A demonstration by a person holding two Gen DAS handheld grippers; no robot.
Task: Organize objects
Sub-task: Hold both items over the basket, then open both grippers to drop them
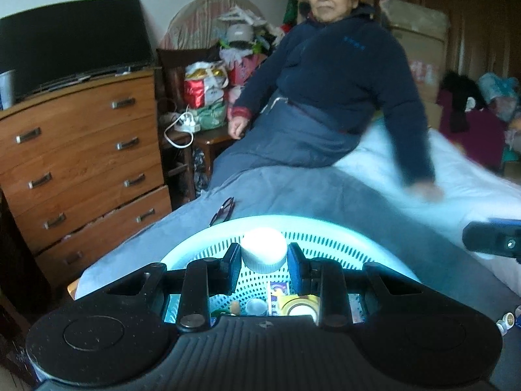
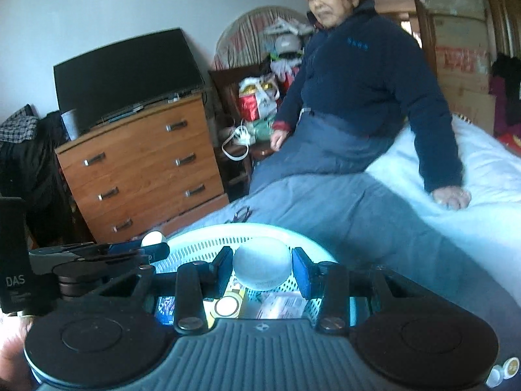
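Observation:
A pale blue perforated basket (image 1: 325, 224) sits on the bed just ahead of both grippers and holds several small items: a yellow round tin (image 1: 298, 308), a little jar (image 1: 255, 306) and flat packets. My left gripper (image 1: 263, 260) is shut on a white bottle with a ribbed cap (image 1: 263, 252), held over the basket. In the right wrist view my right gripper (image 2: 262, 268) is shut on a white rounded jar (image 2: 262, 265) above the basket rim (image 2: 202, 231). The left gripper (image 2: 153, 247) shows at the left there, its white bottle (image 2: 152, 238) peeking out.
A person in an orange hat (image 1: 325, 81) sits on the bed behind the basket, one hand pressed on the white sheet (image 2: 451, 197). Glasses (image 1: 223, 210) lie beyond the basket. A wooden dresser (image 1: 81, 150) with a TV stands left. Small bottles (image 2: 503, 371) lie at the lower right.

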